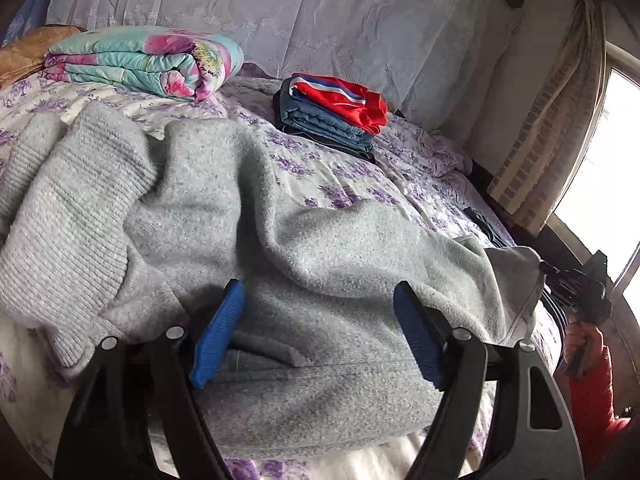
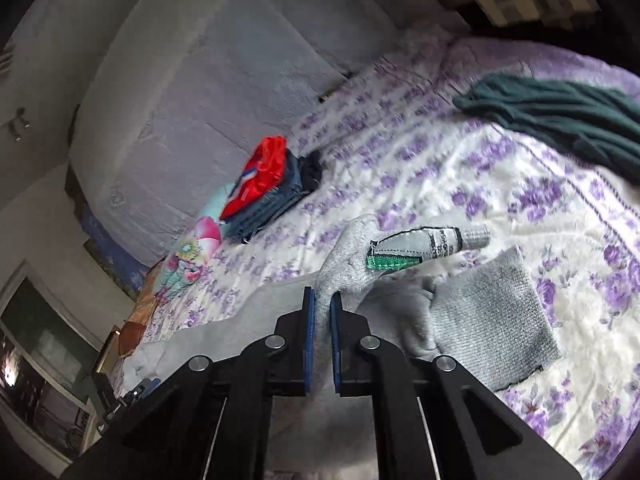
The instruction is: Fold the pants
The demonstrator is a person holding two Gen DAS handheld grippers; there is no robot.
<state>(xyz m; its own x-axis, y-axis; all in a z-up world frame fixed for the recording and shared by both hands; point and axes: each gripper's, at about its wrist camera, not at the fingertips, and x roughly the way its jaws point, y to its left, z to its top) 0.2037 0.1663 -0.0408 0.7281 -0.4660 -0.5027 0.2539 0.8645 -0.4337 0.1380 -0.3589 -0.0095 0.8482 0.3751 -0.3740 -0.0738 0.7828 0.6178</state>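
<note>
Grey fleece pants (image 1: 256, 240) lie crumpled on the bed, ribbed cuffs at the left. My left gripper (image 1: 320, 300) is open, its blue pads (image 1: 218, 336) spread wide just over the grey cloth, holding nothing. In the right wrist view my right gripper (image 2: 323, 300) is shut on a fold of the grey pants (image 2: 348, 272), lifted off the bed. A grey label with a green tag (image 2: 416, 248) hangs from the cloth beyond the fingertips. A ribbed cuff (image 2: 492, 320) lies to the right. The right gripper also shows in the left wrist view (image 1: 580, 284) at the far right.
A stack of folded clothes, red on blue jeans (image 1: 332, 112), sits at the back of the bed by the headboard (image 1: 280, 12). A folded floral quilt (image 1: 140, 60) lies back left. A dark green garment (image 2: 560, 116) lies at the far right. Purple-flowered sheet (image 2: 460, 168) covers the bed.
</note>
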